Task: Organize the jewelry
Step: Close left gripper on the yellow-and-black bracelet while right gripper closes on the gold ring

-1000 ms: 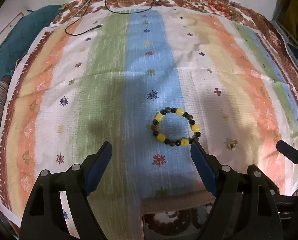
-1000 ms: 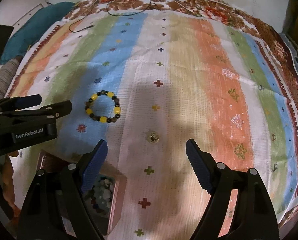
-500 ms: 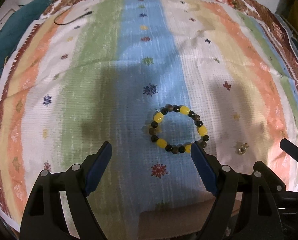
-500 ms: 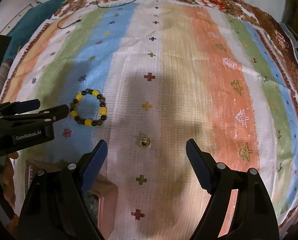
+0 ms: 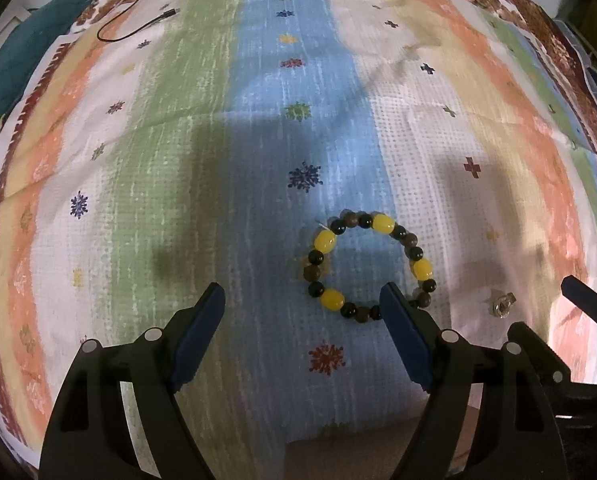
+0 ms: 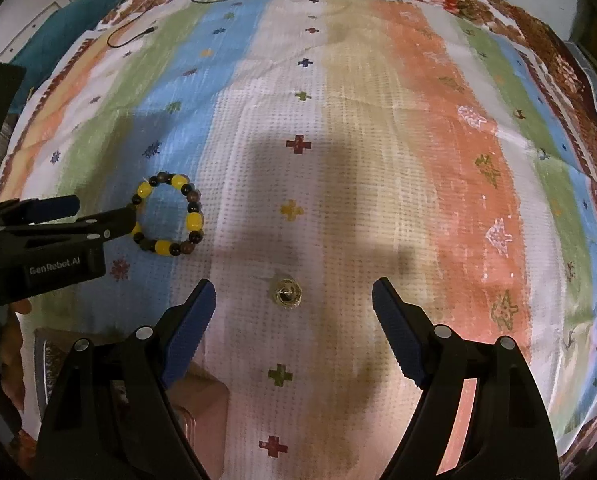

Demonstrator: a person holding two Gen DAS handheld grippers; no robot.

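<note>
A beaded bracelet (image 5: 368, 266) of yellow and dark beads lies flat on the striped cloth; it also shows in the right wrist view (image 6: 168, 220). My left gripper (image 5: 302, 300) is open and empty, its right fingertip (image 5: 394, 300) at the bracelet's near edge. A small gold ring (image 6: 285, 295) lies just ahead of my right gripper (image 6: 294, 296), which is open and empty, the ring between its fingertips. The ring shows small in the left wrist view (image 5: 499, 307). The left gripper's body (image 6: 54, 236) reaches in from the left of the right wrist view.
The striped cloth (image 6: 378, 160) covers the whole surface. A jewelry box (image 6: 202, 404) sits at the near edge behind the right gripper's left finger. A black cable (image 5: 138, 28) lies at the far left. A teal cloth (image 5: 26, 52) lies beyond the left edge.
Both grippers have moved forward and down toward the cloth. The bracelet now sits at the left gripper's right fingertip, and the ring sits between the right gripper's fingertips.
</note>
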